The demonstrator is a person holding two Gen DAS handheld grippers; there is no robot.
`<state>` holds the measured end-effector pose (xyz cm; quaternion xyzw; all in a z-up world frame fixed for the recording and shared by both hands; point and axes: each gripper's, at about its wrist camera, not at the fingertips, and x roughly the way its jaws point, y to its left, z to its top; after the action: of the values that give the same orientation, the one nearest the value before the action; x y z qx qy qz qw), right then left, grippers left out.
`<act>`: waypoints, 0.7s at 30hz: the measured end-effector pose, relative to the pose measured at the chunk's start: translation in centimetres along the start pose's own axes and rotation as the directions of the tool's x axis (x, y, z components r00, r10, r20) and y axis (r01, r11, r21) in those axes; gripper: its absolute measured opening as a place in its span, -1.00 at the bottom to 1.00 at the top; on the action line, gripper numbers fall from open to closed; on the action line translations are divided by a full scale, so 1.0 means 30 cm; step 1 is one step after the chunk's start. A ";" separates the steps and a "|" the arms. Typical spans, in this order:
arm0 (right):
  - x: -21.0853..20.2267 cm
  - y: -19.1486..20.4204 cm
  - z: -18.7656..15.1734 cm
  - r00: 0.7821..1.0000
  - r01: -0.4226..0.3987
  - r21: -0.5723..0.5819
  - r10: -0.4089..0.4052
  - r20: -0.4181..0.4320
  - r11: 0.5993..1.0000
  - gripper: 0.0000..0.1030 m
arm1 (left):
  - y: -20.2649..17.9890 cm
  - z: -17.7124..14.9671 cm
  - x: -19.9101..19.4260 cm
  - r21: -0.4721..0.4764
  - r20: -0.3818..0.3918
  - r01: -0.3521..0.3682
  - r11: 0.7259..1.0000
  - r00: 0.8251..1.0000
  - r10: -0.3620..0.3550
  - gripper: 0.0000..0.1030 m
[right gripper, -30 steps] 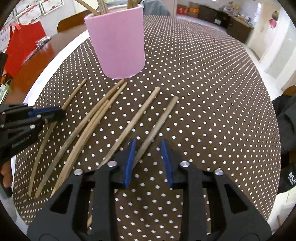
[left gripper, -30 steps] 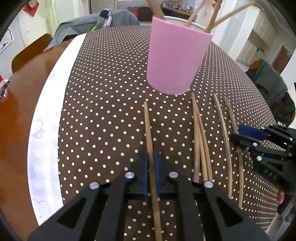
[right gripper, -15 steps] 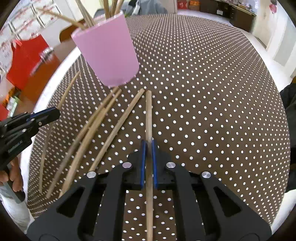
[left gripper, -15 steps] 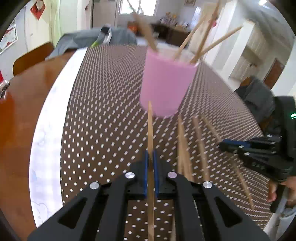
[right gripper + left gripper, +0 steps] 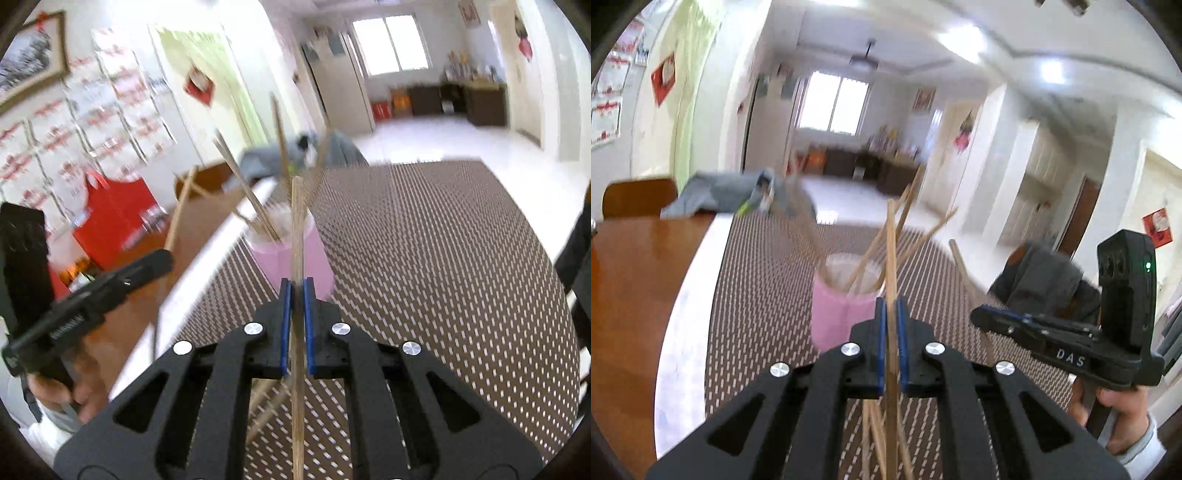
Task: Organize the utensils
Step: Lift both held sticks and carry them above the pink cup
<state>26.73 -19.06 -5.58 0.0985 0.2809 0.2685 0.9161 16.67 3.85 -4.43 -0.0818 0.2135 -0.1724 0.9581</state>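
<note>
Gripping a wooden chopstick (image 5: 892, 266) between its blue pads, the left gripper (image 5: 891, 314) has its jaws pinched right down on the stick, which runs straight ahead over the pink cup (image 5: 842, 314). The right gripper (image 5: 296, 291) does the same with a second chopstick (image 5: 297, 229), jaws clamped narrow around it, the stick lined up against the cup in its own view and its tip showing above the rim. The cup stands upright on the dotted brown cloth (image 5: 424, 240) that covers the worktop (image 5: 624, 295), and several sticks already fan out of its mouth at different tilts. In the left wrist view the right gripper sits off to the right, a hand (image 5: 1115, 417) wrapped around its handle. Loose chopsticks (image 5: 875, 435) lie on the cloth below the left jaws; a few more blur past under the right ones. Both views are smeared, so finer detail on the cloth is hard to read. A grey garment (image 5: 738, 195) is draped at the far edge.
</note>
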 end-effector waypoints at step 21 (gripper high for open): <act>-0.021 0.215 0.187 0.921 -0.020 -0.125 0.067 0.383 0.992 -0.89 | 0.020 0.166 0.026 -0.057 0.568 -0.066 0.996 0.818 0.087 -0.88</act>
<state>26.67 -14.17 1.45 0.1011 0.0761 0.2805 0.9515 19.68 4.52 -0.38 -0.1374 -0.0763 -0.0977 0.9827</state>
